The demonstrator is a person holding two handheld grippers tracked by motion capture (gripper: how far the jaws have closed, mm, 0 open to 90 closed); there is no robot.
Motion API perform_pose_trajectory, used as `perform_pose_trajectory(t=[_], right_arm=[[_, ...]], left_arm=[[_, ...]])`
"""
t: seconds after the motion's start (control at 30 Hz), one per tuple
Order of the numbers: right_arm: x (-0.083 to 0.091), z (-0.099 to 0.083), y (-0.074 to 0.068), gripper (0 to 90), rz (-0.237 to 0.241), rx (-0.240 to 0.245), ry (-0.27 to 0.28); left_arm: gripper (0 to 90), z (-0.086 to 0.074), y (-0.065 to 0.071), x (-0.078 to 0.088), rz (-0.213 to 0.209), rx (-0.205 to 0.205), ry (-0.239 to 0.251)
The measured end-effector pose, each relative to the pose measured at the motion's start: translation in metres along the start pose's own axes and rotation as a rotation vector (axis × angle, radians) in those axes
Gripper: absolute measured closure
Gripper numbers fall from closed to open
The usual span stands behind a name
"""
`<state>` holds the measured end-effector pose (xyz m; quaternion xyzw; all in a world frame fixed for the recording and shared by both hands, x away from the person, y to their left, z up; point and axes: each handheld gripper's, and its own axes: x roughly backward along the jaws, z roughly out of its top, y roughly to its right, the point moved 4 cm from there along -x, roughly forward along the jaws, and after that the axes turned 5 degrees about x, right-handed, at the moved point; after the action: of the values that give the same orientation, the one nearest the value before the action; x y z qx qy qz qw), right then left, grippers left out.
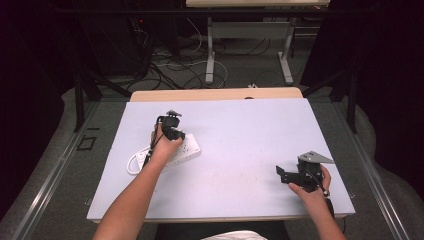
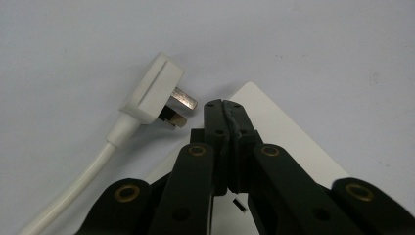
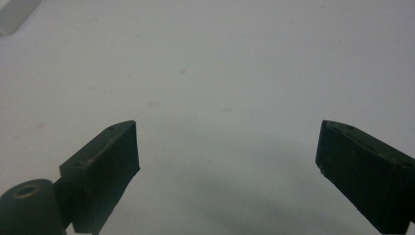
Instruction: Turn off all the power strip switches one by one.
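Observation:
A white power strip [image 1: 186,149] lies left of the table's middle, with its white cable [image 1: 134,163] looped at its near left. My left gripper [image 1: 178,135] points down over the strip. In the left gripper view its jaws [image 2: 222,105] are pressed together with nothing between them, just above a corner of the power strip [image 2: 298,147]. The cable's white plug [image 2: 154,90] lies on the table to the left of the tips, its metal pins pointing at them. My right gripper [image 1: 283,175] hovers near the front right; its jaws [image 3: 227,147] stand wide apart over bare table.
The pale blue-grey table top [image 1: 240,125] has open surface between the two hands. A white edge [image 3: 14,14] shows at the top left of the right gripper view. Beyond the table, cables and table legs [image 1: 210,60] lie on the floor.

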<state>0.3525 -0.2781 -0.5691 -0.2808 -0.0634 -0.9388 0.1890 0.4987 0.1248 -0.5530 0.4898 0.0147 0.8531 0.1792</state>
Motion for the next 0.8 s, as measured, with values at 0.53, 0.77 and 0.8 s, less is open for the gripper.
perform_pose_trajectory(t=[0.53, 0.77, 0.8], right_arm=[[0.0001, -0.0004, 0.0016, 8.4, -0.004, -0.001, 0.000], [0.0000, -0.0003, 0.0018, 8.4, -0.004, 0.002, 0.002], [0.0001, -0.0004, 0.0016, 8.4, -0.004, -0.001, 0.000]], left_arm=[[86.5, -0.0011, 0.0000, 0.0012, 0.009, -0.013, 0.012], [84.5, -0.0024, -0.0027, 0.0040, 0.008, 0.003, 0.014], [84.4, -0.0025, -0.0031, 0.0047, 0.007, 0.001, 0.014]])
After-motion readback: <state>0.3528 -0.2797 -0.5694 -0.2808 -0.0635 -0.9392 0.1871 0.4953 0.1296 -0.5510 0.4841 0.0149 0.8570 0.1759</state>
